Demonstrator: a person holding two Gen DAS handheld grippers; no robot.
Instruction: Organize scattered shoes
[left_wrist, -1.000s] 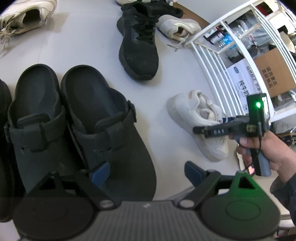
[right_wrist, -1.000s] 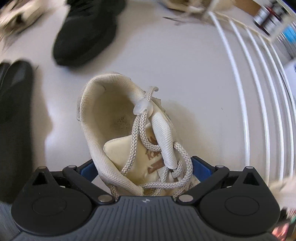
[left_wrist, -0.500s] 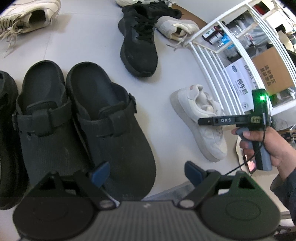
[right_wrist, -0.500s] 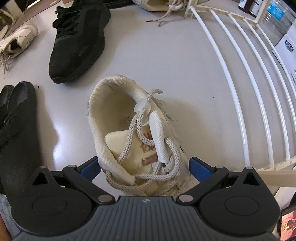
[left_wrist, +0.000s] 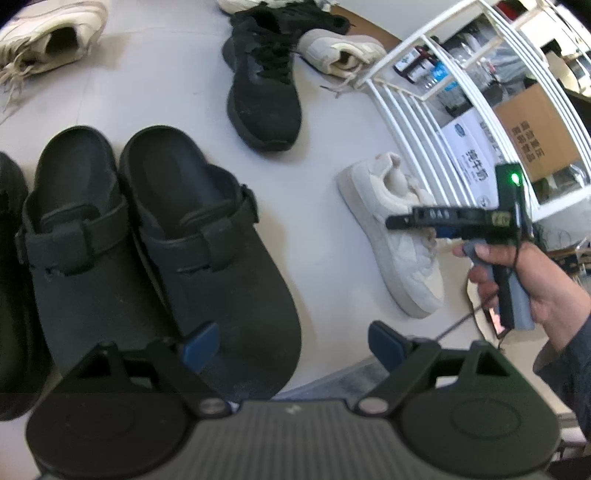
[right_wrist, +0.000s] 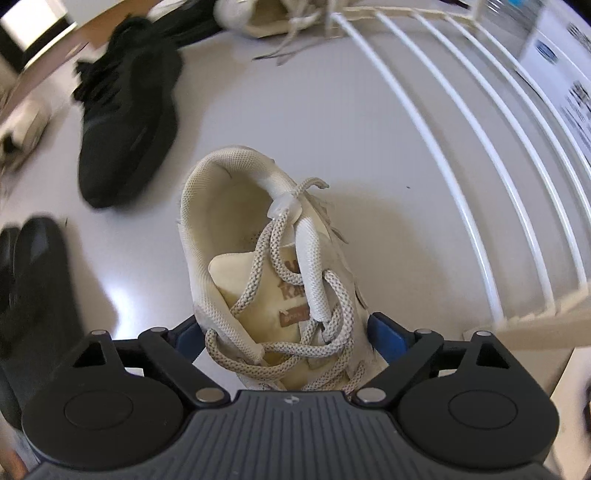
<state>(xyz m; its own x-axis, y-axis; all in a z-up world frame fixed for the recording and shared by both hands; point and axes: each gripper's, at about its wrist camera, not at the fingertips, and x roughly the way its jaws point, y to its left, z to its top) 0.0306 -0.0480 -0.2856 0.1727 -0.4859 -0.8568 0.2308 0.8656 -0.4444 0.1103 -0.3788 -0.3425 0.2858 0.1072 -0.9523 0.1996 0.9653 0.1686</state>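
My right hand-held gripper (right_wrist: 284, 339) sits spread wide around the white sneaker (right_wrist: 266, 273), one blue pad on each side of its laced middle; I cannot tell whether either pad touches it. The sneaker lies on the pale floor (right_wrist: 280, 110) just beside the white wire rack (right_wrist: 480, 147), with a black sneaker (right_wrist: 125, 125) farther off. My left hand-held gripper (left_wrist: 291, 343) hangs open and empty over the toe of a black clog (left_wrist: 207, 251), paired with another clog (left_wrist: 74, 236).

Left gripper (left_wrist: 286, 341) jaws spread wide, right gripper (right_wrist: 284, 332) jaws wide apart
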